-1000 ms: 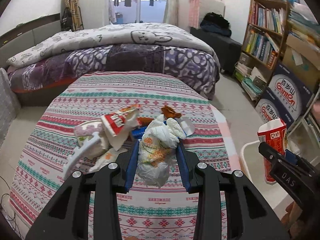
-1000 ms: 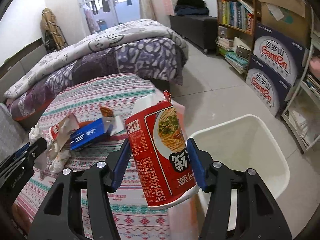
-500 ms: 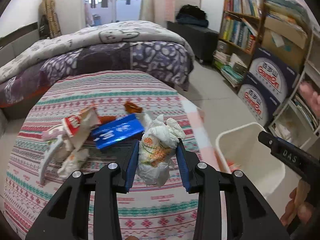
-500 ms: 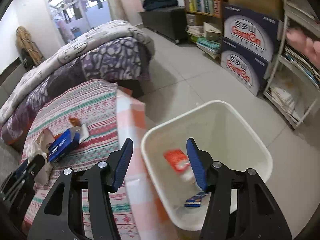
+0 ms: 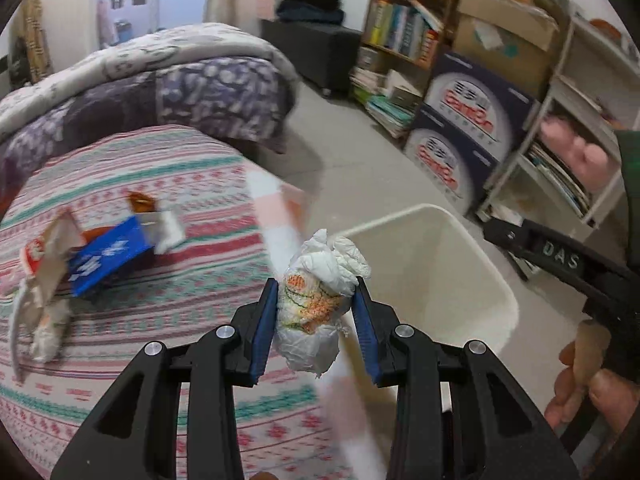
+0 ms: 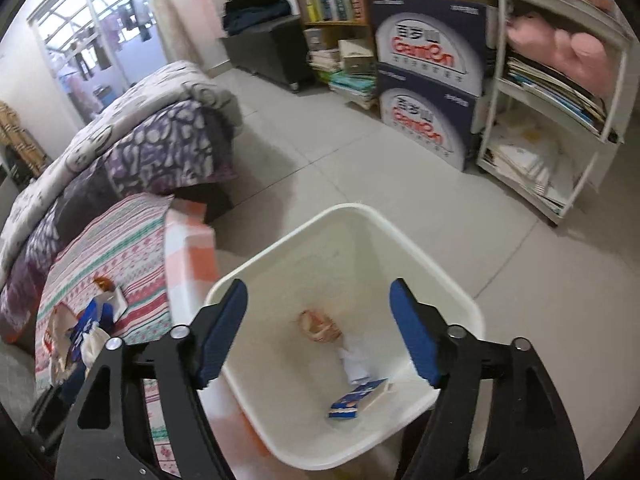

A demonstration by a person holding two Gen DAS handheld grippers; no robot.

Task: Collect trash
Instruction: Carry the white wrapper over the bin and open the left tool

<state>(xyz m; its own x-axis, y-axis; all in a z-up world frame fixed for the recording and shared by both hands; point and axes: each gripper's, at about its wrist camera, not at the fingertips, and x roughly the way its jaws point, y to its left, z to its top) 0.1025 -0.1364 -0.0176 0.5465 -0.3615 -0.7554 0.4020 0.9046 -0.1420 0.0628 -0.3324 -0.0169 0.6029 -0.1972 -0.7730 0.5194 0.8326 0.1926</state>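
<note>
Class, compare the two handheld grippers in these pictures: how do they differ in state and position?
The left gripper is clamped on a crumpled white plastic wrapper; the right gripper holds nothing, its jaws opening. The left sits at the striped tablecloth's edge; the right hangs over the white plastic bin. Both have black frames and blue pads.

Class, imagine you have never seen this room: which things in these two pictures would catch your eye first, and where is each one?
First, the crumpled white plastic bag with orange print, pinched in the left gripper near the table's edge. Next, the white plastic bin on the floor, with the right gripper above it, jaws opening and empty. Then the flattened blue carton among wrappers on the striped tablecloth.
</note>
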